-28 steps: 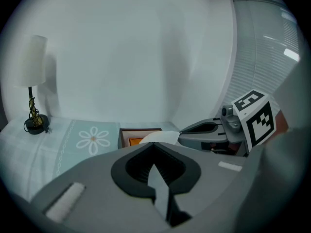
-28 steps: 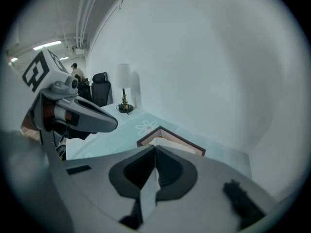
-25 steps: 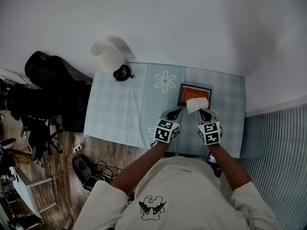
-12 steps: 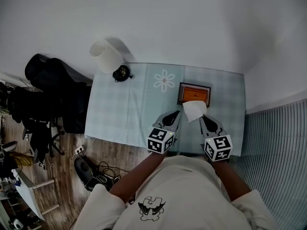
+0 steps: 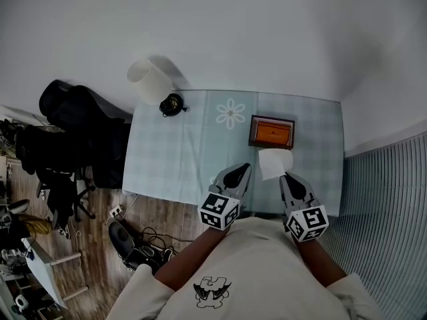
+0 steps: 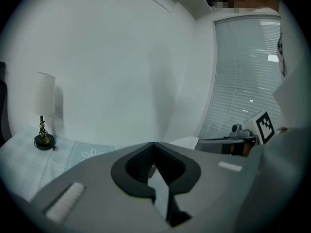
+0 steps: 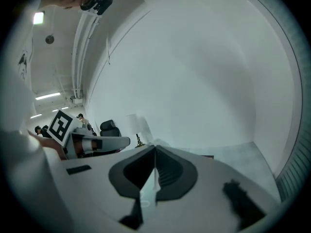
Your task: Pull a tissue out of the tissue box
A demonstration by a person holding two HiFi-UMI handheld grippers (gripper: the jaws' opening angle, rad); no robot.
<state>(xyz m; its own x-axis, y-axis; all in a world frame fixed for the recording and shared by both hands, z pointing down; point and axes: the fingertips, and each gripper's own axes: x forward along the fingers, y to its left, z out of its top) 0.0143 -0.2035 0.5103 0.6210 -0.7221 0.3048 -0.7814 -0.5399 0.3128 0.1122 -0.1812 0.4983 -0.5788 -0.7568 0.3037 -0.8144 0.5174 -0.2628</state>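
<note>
The person's cream-coloured top [image 5: 227, 272] fills the lower head view, with both forearms reaching forward.

Left gripper [image 5: 245, 167]: jaws clenched tip to tip with nothing seen between them, held over the near edge of the table.

Right gripper [image 5: 283, 176]: jaws clamped on a white paper tissue [image 5: 275, 163]. The right gripper view shows a pale strip of it pinched between the pads. The two grippers sit side by side, apart from each other.

The tissue spreads out beyond the right gripper's tips. In the head view its far edge lies just short of the near rim of the dark-rimmed rectangular tissue box with an orange top [image 5: 271, 133] — the two appear apart.

The tissue box rests on the right half of the rectangular table under a pale blue checked cloth [image 5: 173, 152], just beside a white daisy print [image 5: 230, 113]. At the table's far left corner stands a small lamp with a white shade [image 5: 151, 79] on a dark base — behind it, the plain white wall [image 5: 267, 32].
</note>
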